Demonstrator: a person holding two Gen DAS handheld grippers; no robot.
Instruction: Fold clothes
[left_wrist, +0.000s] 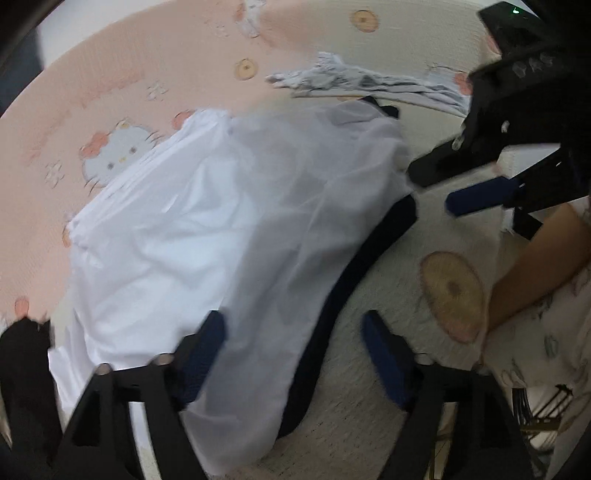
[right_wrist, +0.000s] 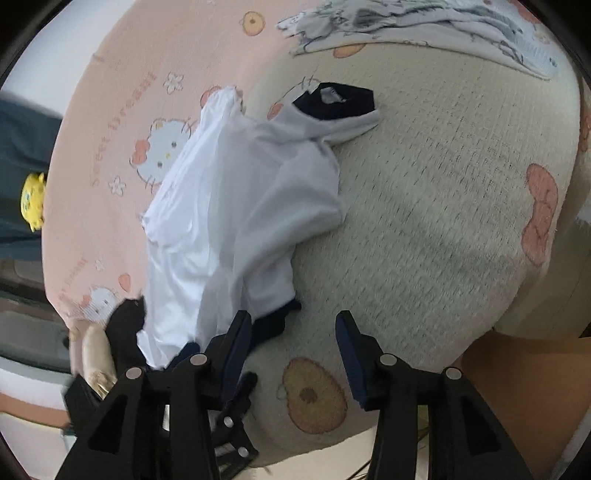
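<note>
White shirt (left_wrist: 192, 229) with navy trim lies half-folded across the cartoon-print bed (left_wrist: 110, 92), both hand-held grippers, left (left_wrist: 293, 354) and right (right_wrist: 293, 354), spread empty, likely just released.

Home bedroom: bed (right_wrist: 443, 184) under cartoon-cat sheet (left_wrist: 110, 155) (pink and cream), clothes (left_wrist: 369, 81) strewn about.

Dark garment (left_wrist: 354, 280) mostly hidden under the white shirt (left_wrist: 192, 229); patterned cloth (right_wrist: 424, 26) cut off at the top edge.
</note>
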